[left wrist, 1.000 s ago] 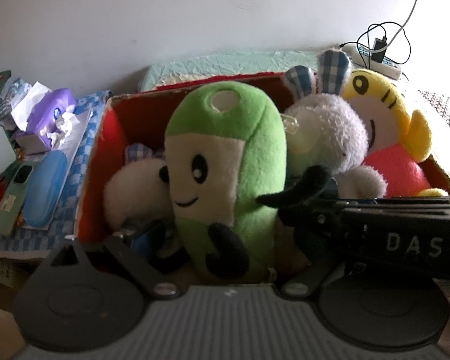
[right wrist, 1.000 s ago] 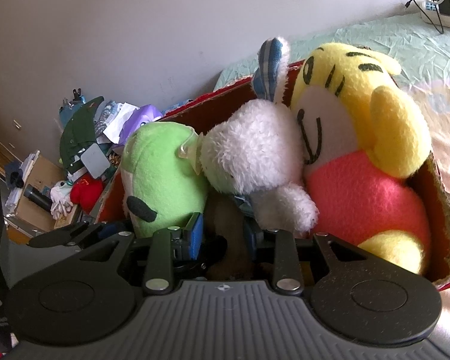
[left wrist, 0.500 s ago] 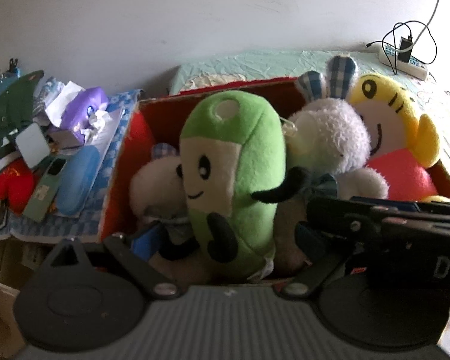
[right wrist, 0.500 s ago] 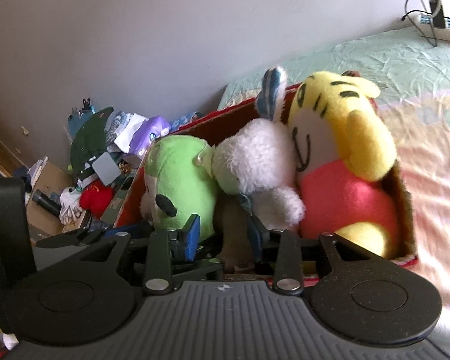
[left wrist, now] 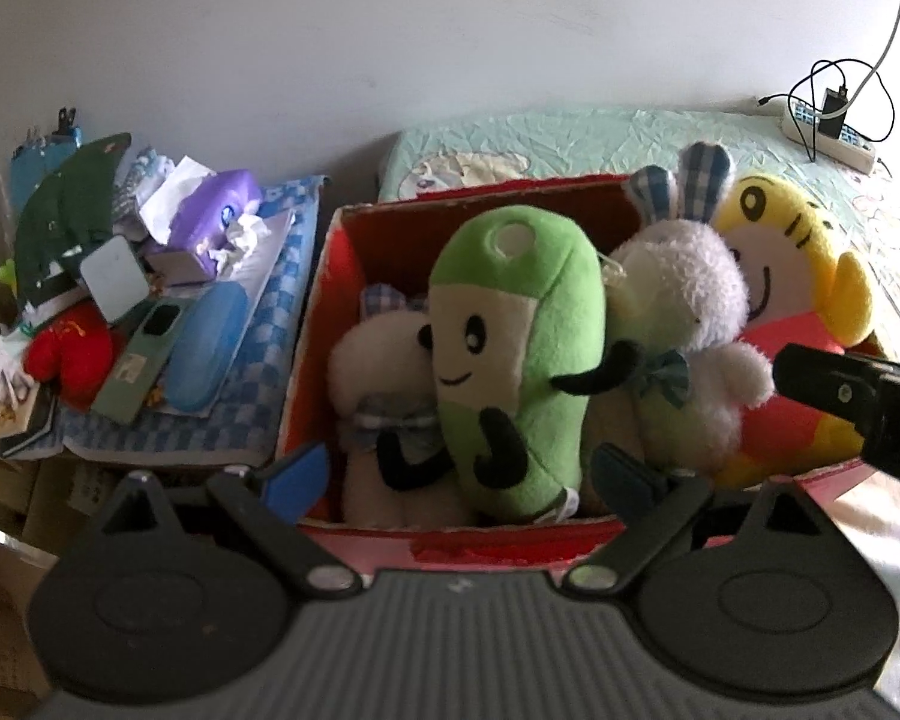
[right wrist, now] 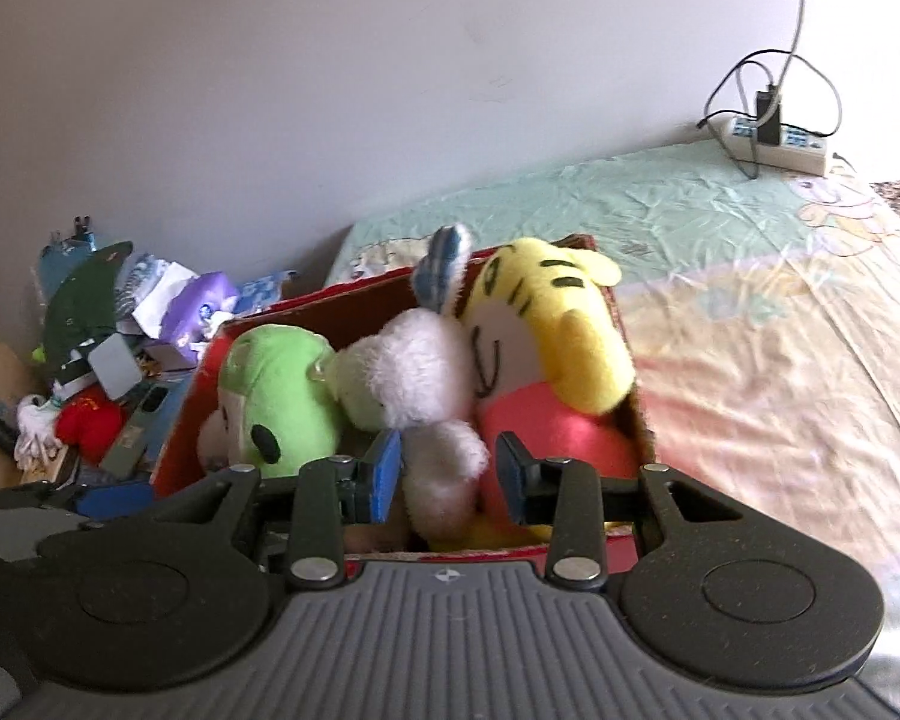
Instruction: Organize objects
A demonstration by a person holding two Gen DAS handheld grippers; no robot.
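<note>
Clutter pile (left wrist: pixel 132 312) left of toy box (left wrist: pixel 306 372); power strip (left wrist: pixel 828 135) behind.

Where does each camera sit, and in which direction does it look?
Left wrist view: on the left tool, looking down into the red box from its near side; own open fingers show, plus the right tool at the right edge.
Right wrist view: on the right tool, looking down at the box from nearer the yellow plush; own fingers show.
Shared: box, green plush, white rabbit plush, power strip.
</note>
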